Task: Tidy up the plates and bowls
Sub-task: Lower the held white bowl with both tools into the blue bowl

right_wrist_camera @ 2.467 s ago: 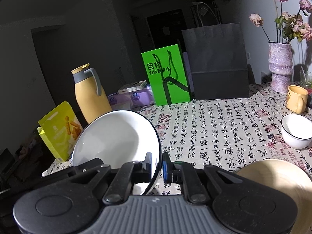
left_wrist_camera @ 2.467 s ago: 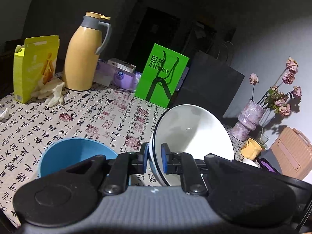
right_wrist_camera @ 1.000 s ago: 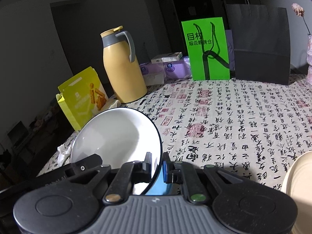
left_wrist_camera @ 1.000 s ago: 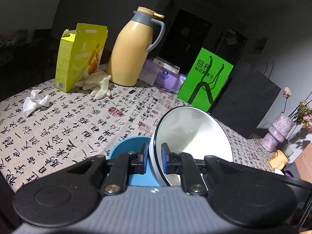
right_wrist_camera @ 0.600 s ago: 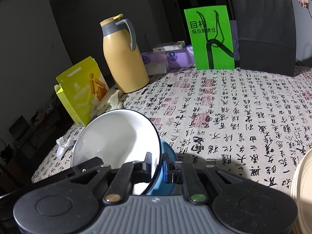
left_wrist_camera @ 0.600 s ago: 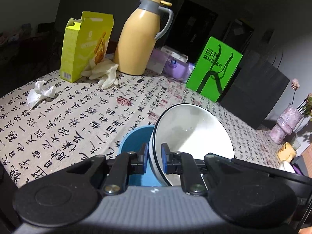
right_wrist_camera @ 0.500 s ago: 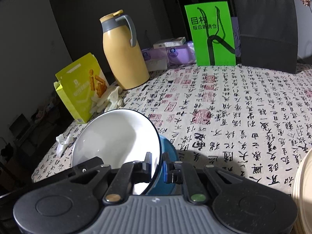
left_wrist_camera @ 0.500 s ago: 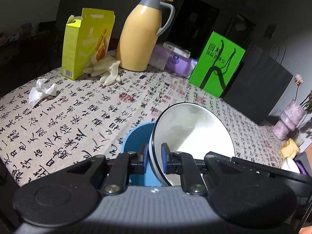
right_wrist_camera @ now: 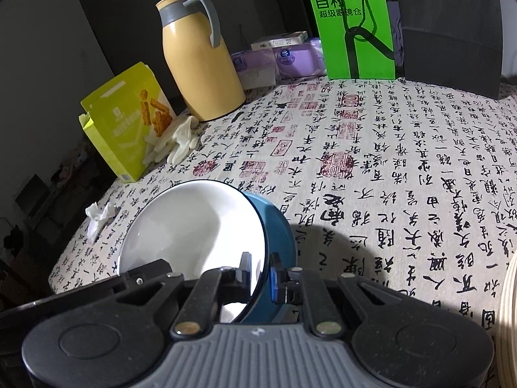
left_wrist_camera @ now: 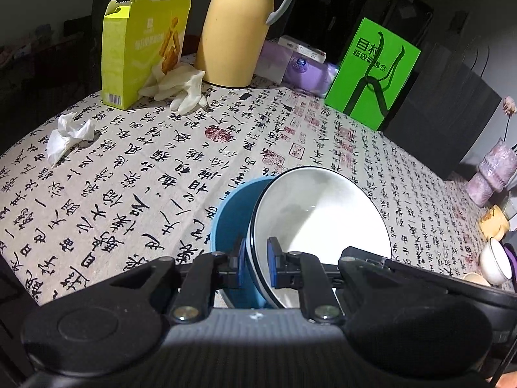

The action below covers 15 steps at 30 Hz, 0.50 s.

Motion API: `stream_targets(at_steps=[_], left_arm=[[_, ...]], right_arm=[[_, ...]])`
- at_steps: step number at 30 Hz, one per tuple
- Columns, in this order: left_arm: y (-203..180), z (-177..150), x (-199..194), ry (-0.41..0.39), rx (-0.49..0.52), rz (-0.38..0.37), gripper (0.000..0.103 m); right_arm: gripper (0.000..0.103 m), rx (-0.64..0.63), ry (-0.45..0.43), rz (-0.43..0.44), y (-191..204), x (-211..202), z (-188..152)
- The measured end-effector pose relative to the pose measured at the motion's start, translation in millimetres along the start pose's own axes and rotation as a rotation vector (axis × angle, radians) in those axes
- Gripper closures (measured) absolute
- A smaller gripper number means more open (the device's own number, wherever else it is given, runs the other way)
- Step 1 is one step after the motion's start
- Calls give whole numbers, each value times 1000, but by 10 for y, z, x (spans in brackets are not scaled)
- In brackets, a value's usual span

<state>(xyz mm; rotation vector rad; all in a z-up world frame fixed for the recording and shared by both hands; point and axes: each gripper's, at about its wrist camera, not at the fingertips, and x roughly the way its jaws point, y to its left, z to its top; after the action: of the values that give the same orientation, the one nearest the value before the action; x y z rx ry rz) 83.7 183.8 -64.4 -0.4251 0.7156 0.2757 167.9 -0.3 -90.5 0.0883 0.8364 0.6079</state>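
- White bowl (left_wrist_camera: 318, 223): lower centre of frame, tilted over blue bowl (left_wrist_camera: 231, 220) on table (left_wrist_camera: 129, 168).
- Left tongs (left_wrist_camera: 255, 260): pinching white bowl's near rim.
- Right tongs (right_wrist_camera: 260, 273): pinching opposite rim, white bowl (right_wrist_camera: 190, 226) at left.

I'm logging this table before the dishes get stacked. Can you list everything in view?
white bowl: 1, white with dark rim, clamped at its rim by both grippers, tilted over the blue bowl
blue bowl: 1, blue, on the tablecloth under the white bowl
small bowl: 1, white, far right
mug: 1, yellow, far right
plate: 1, cream, right edge
jug: 1, tan, back left
snack box: 1, yellow, left
gloves: pale, by the box
tissue: 1, white, left
green sign: 1, back
black bag: 1, back right
vase: 1, purple, right
tissue packs: purple, back
left gripper: 1, black
right gripper: 1, black
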Motion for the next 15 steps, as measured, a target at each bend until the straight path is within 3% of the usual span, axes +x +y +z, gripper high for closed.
stream_targets(at_steps=[15], left_arm=[[-56,149,103,103,41,45,88]], right_arm=[[92,-14,91,-14,53,92,145]])
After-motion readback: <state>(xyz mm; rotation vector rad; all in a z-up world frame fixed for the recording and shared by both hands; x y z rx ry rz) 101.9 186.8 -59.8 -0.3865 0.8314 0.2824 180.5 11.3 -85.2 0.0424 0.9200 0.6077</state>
